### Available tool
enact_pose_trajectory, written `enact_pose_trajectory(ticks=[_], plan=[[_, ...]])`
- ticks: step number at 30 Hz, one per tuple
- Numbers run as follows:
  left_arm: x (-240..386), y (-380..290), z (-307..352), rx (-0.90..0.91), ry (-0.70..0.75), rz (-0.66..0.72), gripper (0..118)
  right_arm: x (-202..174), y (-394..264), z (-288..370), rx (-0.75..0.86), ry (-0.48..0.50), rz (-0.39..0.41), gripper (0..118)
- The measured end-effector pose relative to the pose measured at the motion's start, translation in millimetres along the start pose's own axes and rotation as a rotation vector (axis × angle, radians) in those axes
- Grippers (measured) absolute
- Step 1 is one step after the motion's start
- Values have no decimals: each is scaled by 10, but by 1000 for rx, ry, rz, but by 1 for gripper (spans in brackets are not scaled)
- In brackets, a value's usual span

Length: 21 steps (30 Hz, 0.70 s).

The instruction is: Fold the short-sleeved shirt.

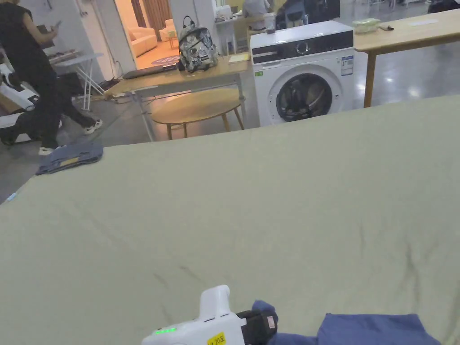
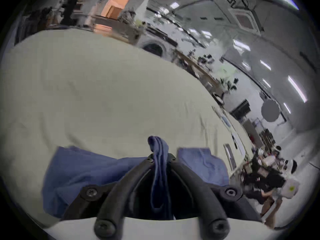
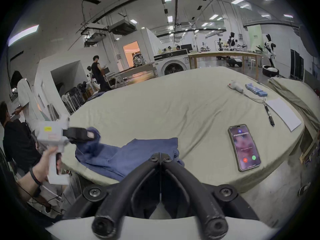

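Pinching shirt (image 2: 159, 157) bunch: left tool (image 2: 160, 159) | right tool (image 3: 160, 158) pressed together, empty

Nothing legible from here. The yellow sticker (image 1: 216, 338) on the left gripper (image 1: 269, 321) carries small characters, blurred; the washing machine (image 1: 303, 74) label and phone (image 3: 244, 147) screen are unreadable too.

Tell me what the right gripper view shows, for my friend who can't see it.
The right claw, shut, hovers at the near edge of a blue shirt on a pale green table cover. To its left, the left claw pinches the shirt's corner. A phone lies to the right.
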State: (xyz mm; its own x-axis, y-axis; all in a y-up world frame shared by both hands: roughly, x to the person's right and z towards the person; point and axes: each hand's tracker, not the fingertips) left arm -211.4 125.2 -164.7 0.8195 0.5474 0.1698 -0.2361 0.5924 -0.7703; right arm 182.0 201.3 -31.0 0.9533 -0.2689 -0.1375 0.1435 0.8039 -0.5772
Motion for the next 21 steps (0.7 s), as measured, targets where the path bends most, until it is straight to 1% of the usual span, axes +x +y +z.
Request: enact_pose_trajectory(ticks=[1, 2, 3, 4, 6, 7, 8, 9, 10, 11, 12, 14, 15, 17, 18, 19, 20, 21], plan=[[55, -7, -53, -23, -28, -13, 9, 27, -15, 4, -1, -2, -9, 0], [129, -1, -16, -36, -69, -25, 30, 48, -24, 7, -2, -4, -18, 0], [162, 3, 0, -36, -91, -26, 64, 66, -32, 7, -3, -7, -25, 0], [183, 3, 68, -12, -103, -36, 73, 78, -38, 7, -4, -11, -27, 0], [212, 60, 283, 44, -175, -67, 73, 115, -55, 2, -9, -15, -32, 0], [162, 61, 355, 62, -191, -28, 72, 126, -63, -5, -11, -16, -35, 0], [104, 30, 387, 100, -195, 20, 67, 133, -68, -14, -13, -16, -38, 0], [21, -15, 369, 137, -196, 91, 43, 137, -74, -26, -18, -16, -42, 0], [-94, -44, 309, 138, -193, 132, 18, 136, -79, -32, -22, -14, -45, 0], [-156, -95, 207, 94, -158, 159, 0, 131, -85, -34, -26, -13, -47, 0], [-207, -158, 101, 48, -118, 182, 0, 121, -94, -32, -31, -11, -46, 0], [-255, -314, -142, -53, -146, 174, 0, 92, -121, -17, -38, -9, -38, 0], [-246, -407, -265, -109, -146, 159, 0, 81, -134, -12, -41, -9, -36, 0], [-183, -556, -449, -186, -80, 90, 0, 51, -148, -13, -51, -9, -39, 0], [-123, -565, -427, -118, -93, 99, 0, 42, -157, -18, -55, -9, -44, 0], [-152, -496, -381, -93, -119, 153, 0, 35, -164, -23, -58, -9, -49, 0], [-173, -442, -340, -118, -131, 199, 0, 27, -166, -25, -63, -10, -52, 0], [-195, -379, -275, -118, -153, 204, 0, 42, -181, -28, -65, -9, -54, 0]])
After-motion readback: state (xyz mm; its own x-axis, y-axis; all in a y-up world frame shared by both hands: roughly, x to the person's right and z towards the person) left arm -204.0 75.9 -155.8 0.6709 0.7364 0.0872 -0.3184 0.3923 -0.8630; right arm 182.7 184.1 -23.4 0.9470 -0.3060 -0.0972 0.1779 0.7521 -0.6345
